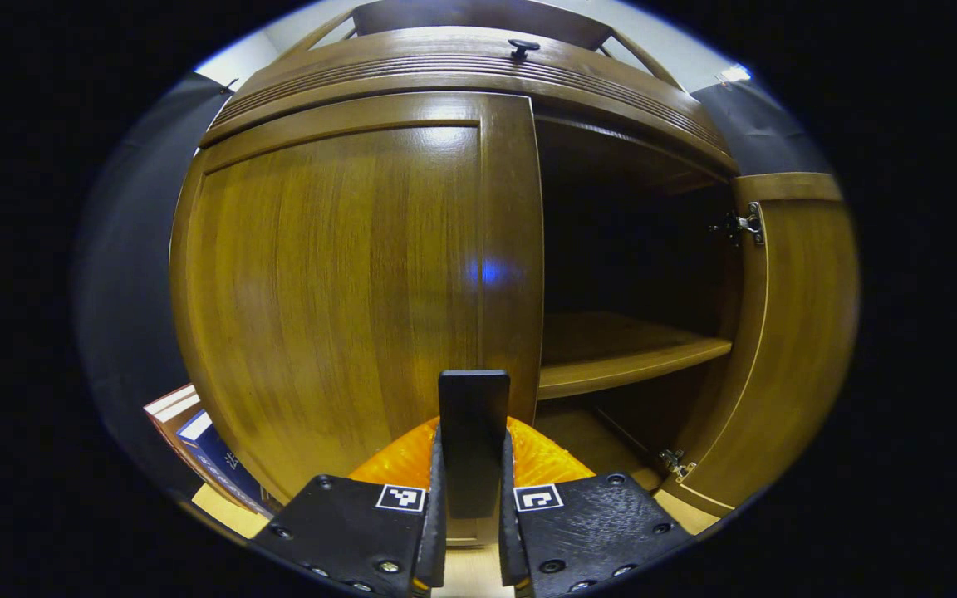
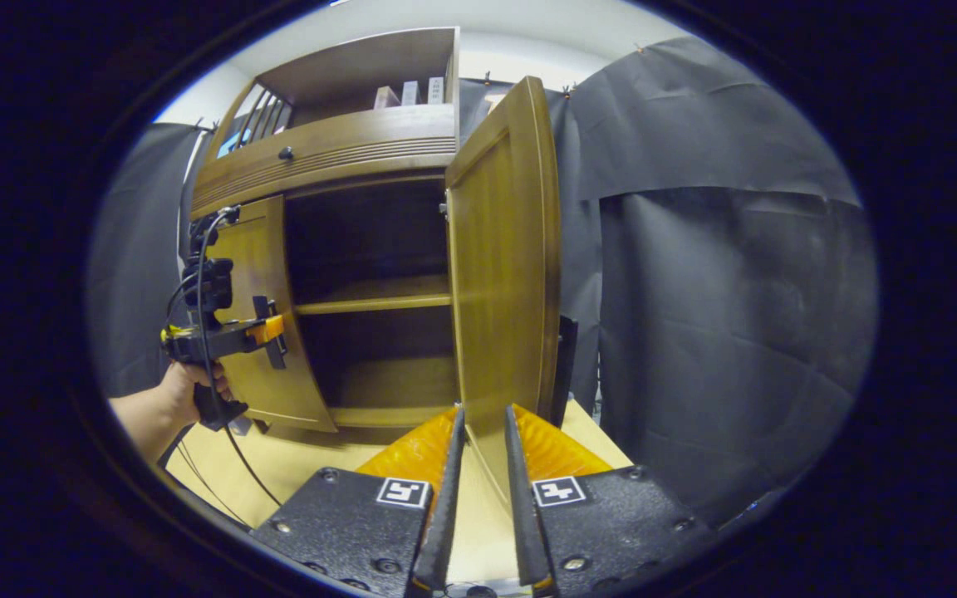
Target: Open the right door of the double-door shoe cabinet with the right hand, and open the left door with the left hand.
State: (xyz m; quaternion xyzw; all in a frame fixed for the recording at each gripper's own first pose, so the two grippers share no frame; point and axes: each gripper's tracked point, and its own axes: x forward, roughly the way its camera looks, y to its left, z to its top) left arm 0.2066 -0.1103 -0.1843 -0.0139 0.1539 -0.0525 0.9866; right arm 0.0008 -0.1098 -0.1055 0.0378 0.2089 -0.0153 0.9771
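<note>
1. My right gripper (image 2: pixel 478 465) sits at the bottom edge of the right door (image 2: pixel 499 249) of the shoe cabinet (image 2: pixel 337 149). Its two fingers stand on either side of the panel with a narrow gap, and I cannot tell whether both actually press on the wood. I judge it is placed there because that free edge is what swings the door — and the door already stands wide open, edge-on to my right gripper view.

2. My left gripper (image 1: pixel 472 465) is pinched on the flat dark handle (image 1: pixel 473 415) that stands out from the left door (image 1: pixel 337 274), near its inner edge; both fingers lie against the handle's sides. The handle gives the grip, and it sits far from the hinges, so a pull there should turn the door easily. The left door looks shut or nearly so, so that half of the task is not yet done.

3. The left gripper view shows what the other cannot — the pinch on the handle from close by, the open right half with its shelf (image 1: pixel 624 353), and the hinges (image 1: pixel 744 224) on the opened door.

4. The right gripper view gives the wider scene: the hand (image 2: pixel 196 390) holding the left gripper against the left door, a cable hanging from it, the upper cubby (image 2: pixel 362 75) of the cabinet and the wooden floor (image 2: pixel 312 465) below.
</note>
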